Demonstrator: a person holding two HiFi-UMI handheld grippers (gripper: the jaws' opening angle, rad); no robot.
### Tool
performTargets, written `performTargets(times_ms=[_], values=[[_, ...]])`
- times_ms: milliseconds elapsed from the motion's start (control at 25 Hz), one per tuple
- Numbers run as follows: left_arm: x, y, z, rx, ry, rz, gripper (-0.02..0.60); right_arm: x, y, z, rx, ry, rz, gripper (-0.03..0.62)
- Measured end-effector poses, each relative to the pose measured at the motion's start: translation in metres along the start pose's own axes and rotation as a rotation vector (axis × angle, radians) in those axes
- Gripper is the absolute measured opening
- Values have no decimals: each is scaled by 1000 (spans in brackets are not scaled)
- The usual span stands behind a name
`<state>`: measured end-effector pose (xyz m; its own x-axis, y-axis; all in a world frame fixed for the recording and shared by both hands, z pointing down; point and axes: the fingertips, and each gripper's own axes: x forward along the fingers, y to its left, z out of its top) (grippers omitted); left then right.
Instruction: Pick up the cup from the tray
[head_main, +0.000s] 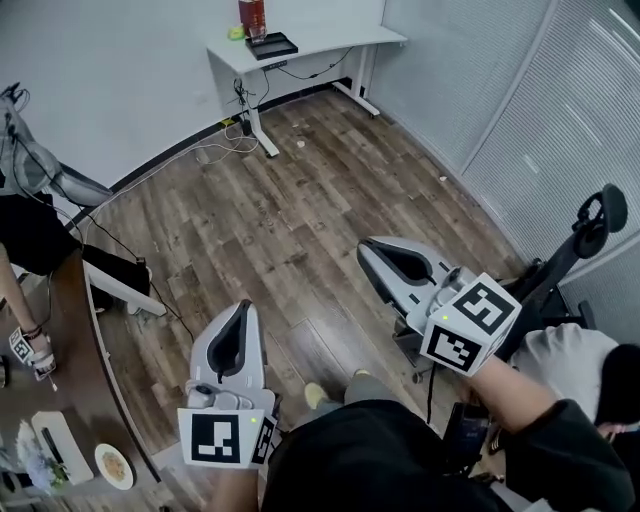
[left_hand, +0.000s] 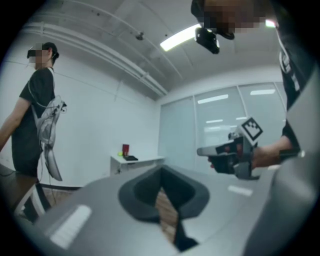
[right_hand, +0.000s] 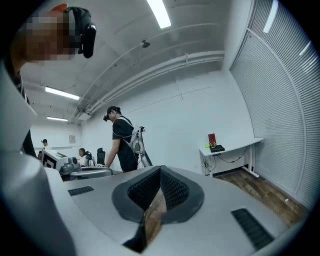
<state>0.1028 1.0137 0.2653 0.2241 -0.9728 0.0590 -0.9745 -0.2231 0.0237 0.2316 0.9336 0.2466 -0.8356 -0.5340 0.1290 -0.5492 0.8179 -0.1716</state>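
Recorder: Cup position and tools?

Operator: Tall red cup, upright at top centre of the head view. It stands at the far end of a flat black rectangular tray on a white metal-legged desk, with a small yellow-green ball just beside. Grey moulded left gripper sits at lower left and grey right gripper right of centre. Both have their jaws pressed together with nothing between, well apart from the desk.

Recorder: Failure modes?

Operator: Judgement only.
- Closed jaws reaching the cup would knock it over, since it is tall, narrow and probably light.
- The cup wall looks smooth and hard, so it could slip against the dark ribbed pads.
- The thin tray may skid on the glossy desktop.
- The ball could roll off if nudged.
- Loose black cables on the wood plank floor by the desk leg are a trip risk.
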Motion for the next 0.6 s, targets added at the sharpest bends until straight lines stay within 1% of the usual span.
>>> performTargets(times_ms=[120, 360, 440, 600], values=[[-8, 8, -2, 1, -7, 5, 2, 2, 12, -1, 7, -16, 36, 5], [-16, 18, 0, -6, -15, 6, 2, 4, 28, 4, 70, -27, 108, 5], [-13, 17, 4, -7, -18, 7, 2, 2, 25, 7, 63, -28, 109, 5], [-9, 17, 11, -3, -23, 6, 2, 6, 12, 11, 98, -15, 63, 5]])
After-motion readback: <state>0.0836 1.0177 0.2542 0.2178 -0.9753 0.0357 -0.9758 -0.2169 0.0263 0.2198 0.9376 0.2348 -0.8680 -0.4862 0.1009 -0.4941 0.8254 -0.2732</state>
